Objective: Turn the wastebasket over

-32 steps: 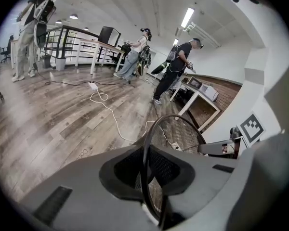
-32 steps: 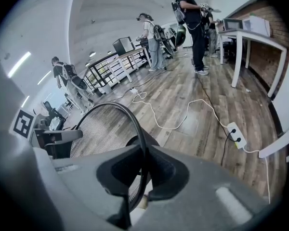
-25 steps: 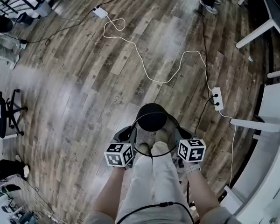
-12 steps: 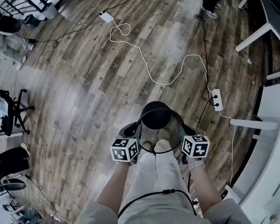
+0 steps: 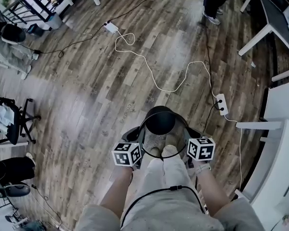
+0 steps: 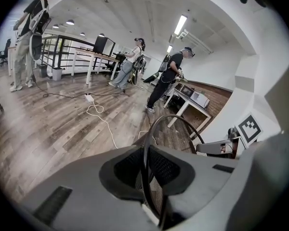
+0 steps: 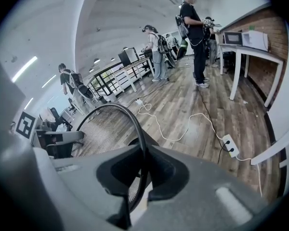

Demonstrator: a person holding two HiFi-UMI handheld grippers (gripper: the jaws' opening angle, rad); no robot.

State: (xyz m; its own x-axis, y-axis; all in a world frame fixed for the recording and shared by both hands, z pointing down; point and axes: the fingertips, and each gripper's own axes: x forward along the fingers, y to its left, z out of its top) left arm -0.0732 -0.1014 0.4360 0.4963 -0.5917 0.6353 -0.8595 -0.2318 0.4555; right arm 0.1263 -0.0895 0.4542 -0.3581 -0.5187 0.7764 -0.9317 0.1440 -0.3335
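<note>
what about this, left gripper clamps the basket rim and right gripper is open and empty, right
Not quite: the right gripper is also shut on the basket rim, as the right gripper view shows. The left gripper does clamp it.

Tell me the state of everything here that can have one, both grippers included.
wastebasket, mouth up, not yet turned over, held by its rim.
left gripper, shut on the wastebasket rim.
right gripper, shut on the opposite rim.
power strip, lying on the floor.
</note>
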